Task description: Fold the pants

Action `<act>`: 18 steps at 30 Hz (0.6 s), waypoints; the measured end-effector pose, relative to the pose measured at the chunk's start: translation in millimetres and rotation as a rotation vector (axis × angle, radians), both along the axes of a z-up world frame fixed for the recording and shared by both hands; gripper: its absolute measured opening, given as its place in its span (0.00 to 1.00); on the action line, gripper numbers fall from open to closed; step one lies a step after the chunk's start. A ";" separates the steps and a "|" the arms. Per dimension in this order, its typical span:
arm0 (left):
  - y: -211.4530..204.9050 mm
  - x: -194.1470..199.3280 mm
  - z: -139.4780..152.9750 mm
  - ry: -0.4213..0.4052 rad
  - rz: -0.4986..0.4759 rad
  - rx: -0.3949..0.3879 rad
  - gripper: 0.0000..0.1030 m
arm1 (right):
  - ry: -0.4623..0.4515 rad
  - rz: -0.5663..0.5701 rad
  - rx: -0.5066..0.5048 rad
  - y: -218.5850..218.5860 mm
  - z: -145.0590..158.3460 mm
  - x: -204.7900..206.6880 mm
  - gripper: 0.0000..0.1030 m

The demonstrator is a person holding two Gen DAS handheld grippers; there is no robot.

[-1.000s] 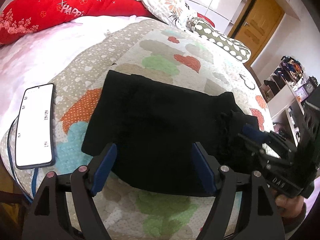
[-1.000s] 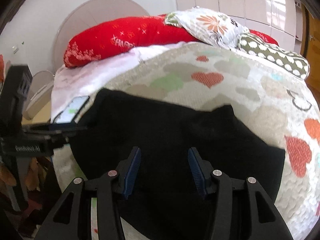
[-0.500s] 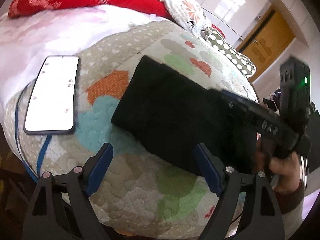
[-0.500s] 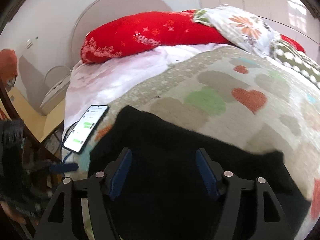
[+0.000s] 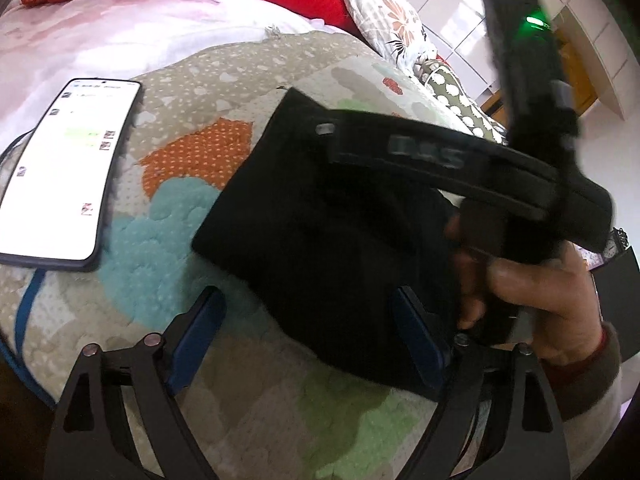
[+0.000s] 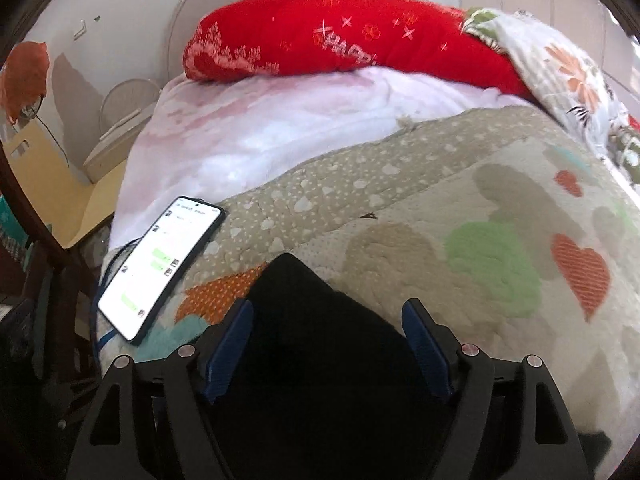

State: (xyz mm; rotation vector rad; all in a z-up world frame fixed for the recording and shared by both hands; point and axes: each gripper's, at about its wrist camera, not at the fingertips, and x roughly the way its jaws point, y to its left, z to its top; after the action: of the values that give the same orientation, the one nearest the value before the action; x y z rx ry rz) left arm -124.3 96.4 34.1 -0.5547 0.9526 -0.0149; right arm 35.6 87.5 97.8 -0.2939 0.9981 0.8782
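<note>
Both tools have just been widening and grip nothing: the left tool (image 5: 308, 336) hovers at the near edge of the folded black pants (image 5: 320, 232), the right tool (image 6: 328, 344) above them. The pants lie on the bed's quilt (image 6: 460, 184), beside a lit phone (image 5: 60, 168) near the bed's left edge.

Heart-patterned quilted bedspread (image 6: 460, 184): lit black smartphone (image 6: 160, 264) at its left edge; long red pillow (image 6: 340, 40) beyond.
</note>
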 end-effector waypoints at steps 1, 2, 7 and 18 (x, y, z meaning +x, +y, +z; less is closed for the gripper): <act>0.6 2.0 -1.1 -0.009 0.003 -0.005 0.84 | 0.031 0.009 0.014 3.5 -7.2 3.2 0.75; 1.9 2.8 -1.7 -0.015 0.007 -0.013 0.84 | 0.050 0.015 0.025 4.8 -11.2 5.0 0.74; 8.2 0.2 12.3 -0.106 -0.001 -0.071 0.62 | 0.103 -0.010 0.098 -7.3 -8.3 11.4 0.29; -101.0 -31.8 118.0 -0.436 -0.370 0.086 0.30 | -0.053 -0.225 0.444 -189.2 117.1 -10.9 0.20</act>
State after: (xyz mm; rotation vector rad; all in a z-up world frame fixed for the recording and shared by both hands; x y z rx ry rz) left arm -156.1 -4.6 152.2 -0.2721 0.6137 -0.4096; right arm 24.7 -101.7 214.9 0.1681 0.7450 0.8555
